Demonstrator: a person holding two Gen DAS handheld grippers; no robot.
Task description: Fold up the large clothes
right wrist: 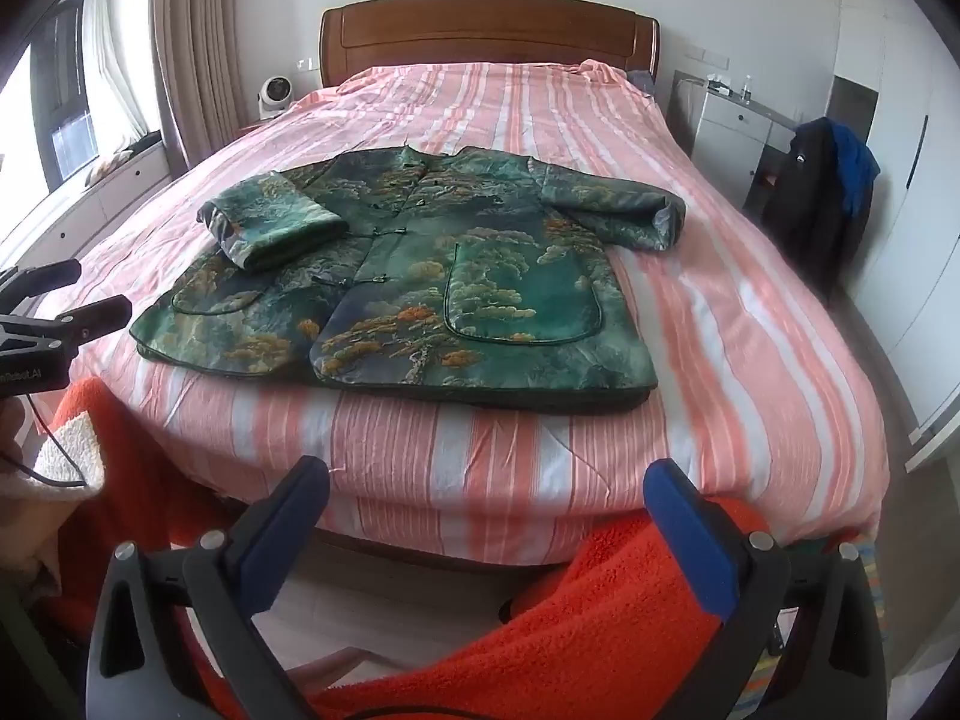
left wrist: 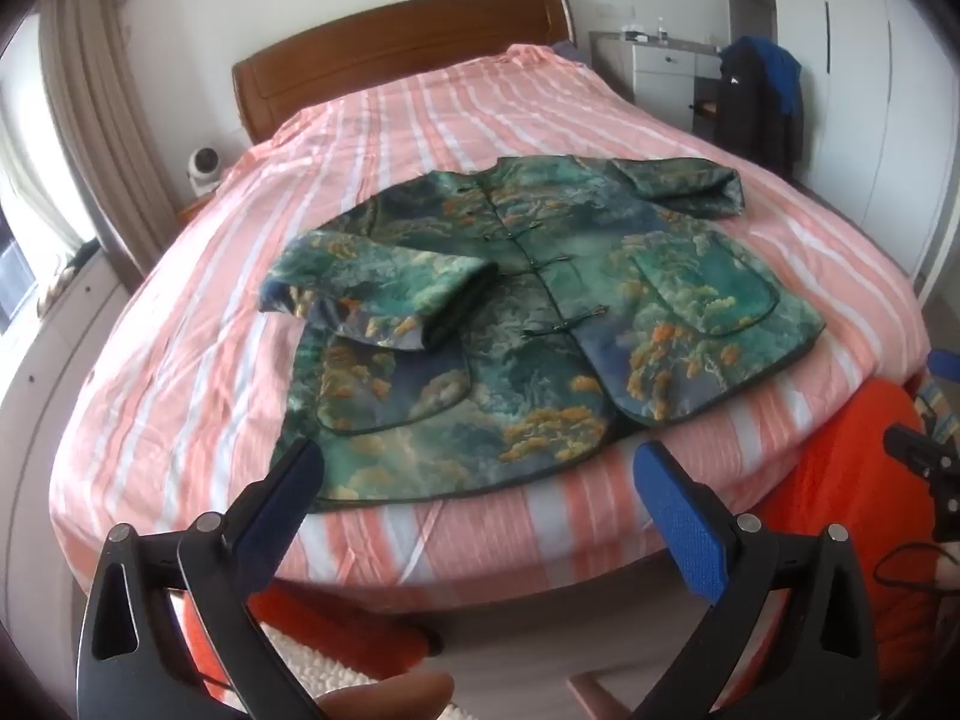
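Note:
A green patterned jacket [left wrist: 540, 312] with orange and gold tree print lies face up on the pink striped bed [left wrist: 420, 132]. Its left sleeve [left wrist: 384, 294] is folded in over the front; its right sleeve [left wrist: 684, 183] sticks out. It also shows in the right wrist view [right wrist: 420, 276]. My left gripper [left wrist: 480, 468] is open and empty, just short of the jacket's hem at the bed's foot. My right gripper [right wrist: 489, 483] is open and empty, above the bed's [right wrist: 720, 312] front edge, short of the hem. The left gripper [right wrist: 78, 294] also shows at the right wrist view's left edge.
Orange fleece clothing [right wrist: 600, 612] of the person fills the foreground. A wooden headboard [right wrist: 489, 36] stands at the back, a small fan [right wrist: 273, 93] to its left. A chair with dark and blue clothes [right wrist: 822, 192] and a white cabinet [right wrist: 732, 126] stand right of the bed.

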